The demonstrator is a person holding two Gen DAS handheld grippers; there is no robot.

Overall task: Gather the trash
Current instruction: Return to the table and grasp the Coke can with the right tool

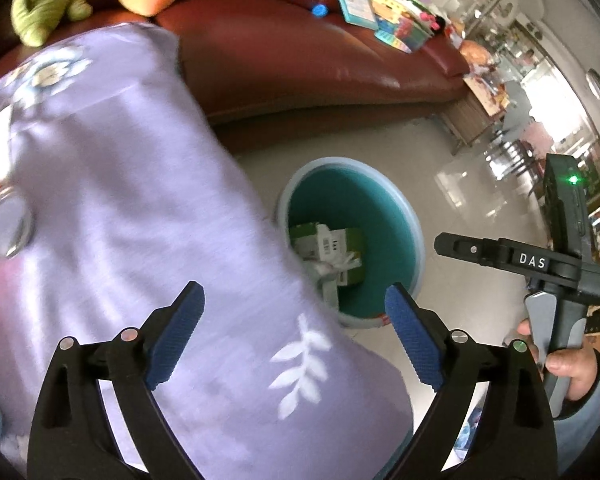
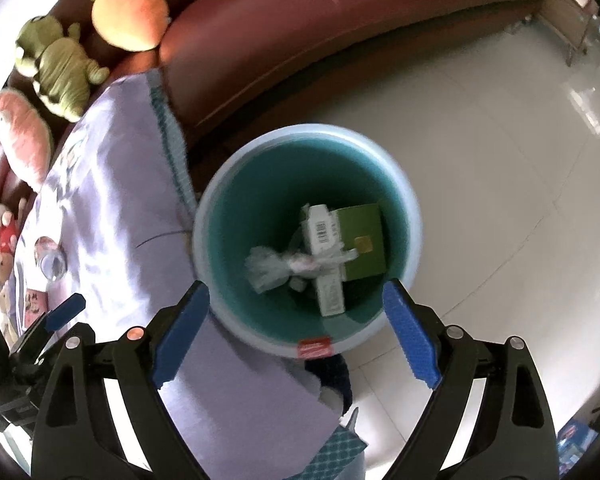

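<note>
Trash, a green carton (image 2: 362, 240), white barcoded box (image 2: 324, 256) and crumpled clear wrapper (image 2: 268, 266), is lying in the round teal plastic bin (image 2: 220, 184).

Left wrist view: the left gripper (image 1: 296, 336) is hovering with jaws apart and empty over a lilac floral cloth (image 1: 120, 208), a shiny can (image 1: 8, 224) waiting uncollected. Right wrist view: the right gripper (image 2: 296, 336) is gaping empty above the bin.

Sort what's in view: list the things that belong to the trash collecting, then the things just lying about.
Job:
teal bin
green carton in it
crumpled plastic wrap in it

Lying about:
lilac floral cloth
green plush toy
orange plush
picture books
blue cap
</note>
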